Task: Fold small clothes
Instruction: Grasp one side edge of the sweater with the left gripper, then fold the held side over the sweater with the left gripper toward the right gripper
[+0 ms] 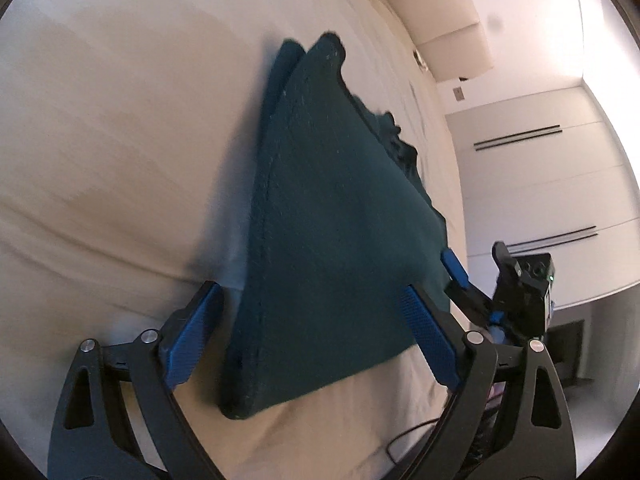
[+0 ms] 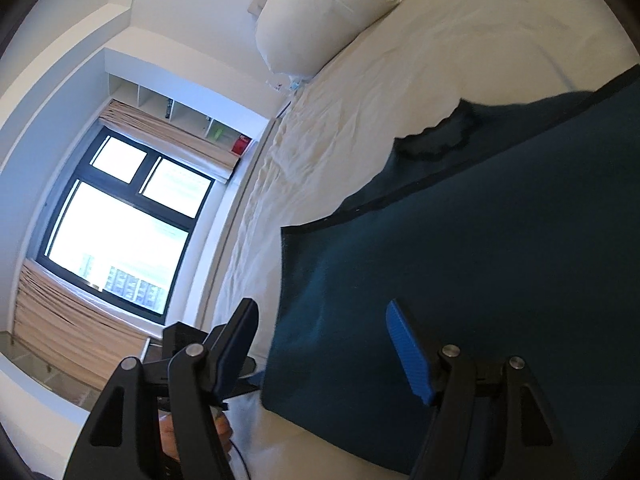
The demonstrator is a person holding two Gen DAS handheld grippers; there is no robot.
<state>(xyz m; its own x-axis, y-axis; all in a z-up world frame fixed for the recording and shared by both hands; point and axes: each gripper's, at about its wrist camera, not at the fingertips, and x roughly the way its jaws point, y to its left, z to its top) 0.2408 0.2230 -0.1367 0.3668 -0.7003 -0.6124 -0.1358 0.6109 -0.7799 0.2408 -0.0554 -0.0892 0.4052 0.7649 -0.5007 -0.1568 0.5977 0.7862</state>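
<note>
A dark teal garment (image 1: 332, 232) lies folded flat on the cream bed sheet (image 1: 112, 140). My left gripper (image 1: 312, 332) is open, its blue pads standing either side of the garment's near edge, not closed on it. The right gripper (image 1: 456, 268) shows at the garment's right corner in the left wrist view. In the right wrist view the same garment (image 2: 500, 264) fills the right side, and my right gripper (image 2: 324, 348) is open with its fingers astride the near left corner. The cloth rests on the sheet (image 2: 400, 80).
A white pillow (image 2: 320, 12) lies at the head of the bed. A window (image 2: 120, 224) with blinds and wall shelves (image 2: 192, 120) stand beyond the bed's edge. White wardrobe doors (image 1: 536, 184) are on the other side. A cable (image 1: 404, 444) hangs by the bed's near edge.
</note>
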